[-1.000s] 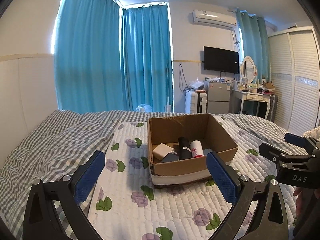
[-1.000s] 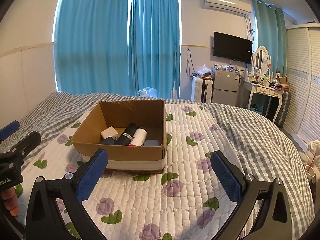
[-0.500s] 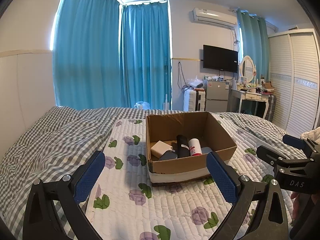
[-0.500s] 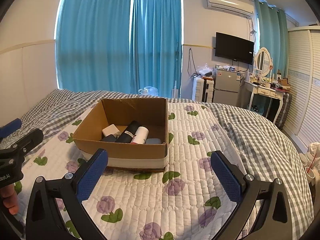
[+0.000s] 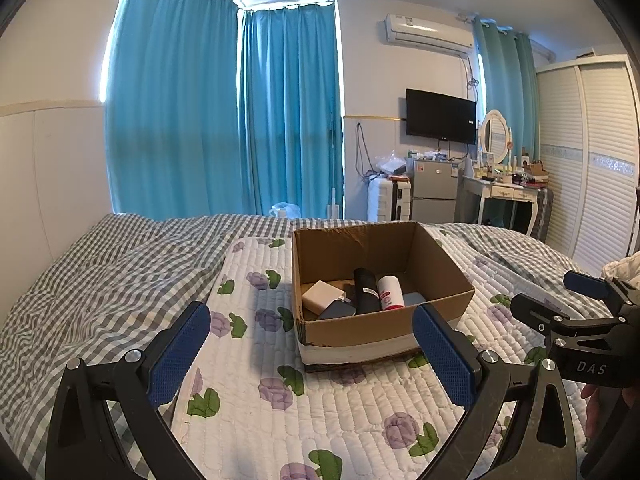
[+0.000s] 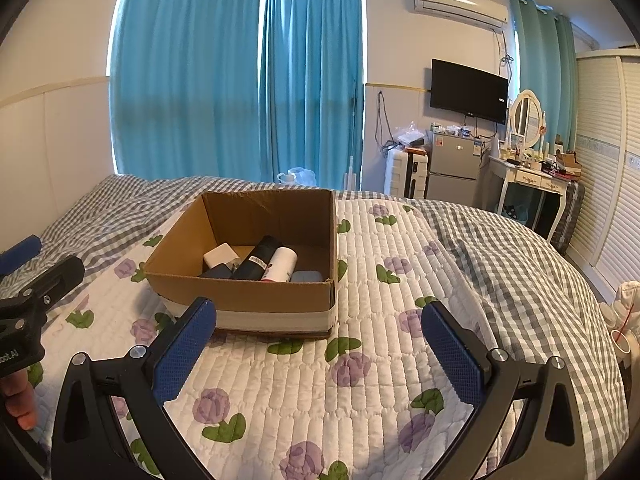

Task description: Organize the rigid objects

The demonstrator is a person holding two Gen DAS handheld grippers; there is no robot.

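Note:
An open cardboard box (image 5: 384,330) (image 6: 256,300) sits on a white quilted mat with purple flowers on the bed. Inside lie a beige block (image 5: 323,295) (image 6: 221,256), a black cylinder (image 5: 365,290) (image 6: 258,258), a white can with red print (image 5: 390,292) (image 6: 282,264), a dark flat item (image 5: 338,312) and a blue-grey item (image 5: 414,299) (image 6: 306,276). My left gripper (image 5: 312,354) is open and empty, in front of the box. My right gripper (image 6: 320,352) is open and empty, in front of the box and to its right. Each gripper shows at the edge of the other's view.
The quilted mat (image 5: 256,400) (image 6: 380,380) lies over a grey checked bedspread (image 5: 100,280) (image 6: 520,272). Blue curtains (image 5: 224,120), a fridge (image 5: 434,190), a dressing table (image 5: 500,192) and a wardrobe (image 5: 592,160) stand beyond the bed.
Both wrist views have tilted up and pulled back slightly, so the box sits a little lower in frame. Both grippers stay open and empty. The box contents have not moved.

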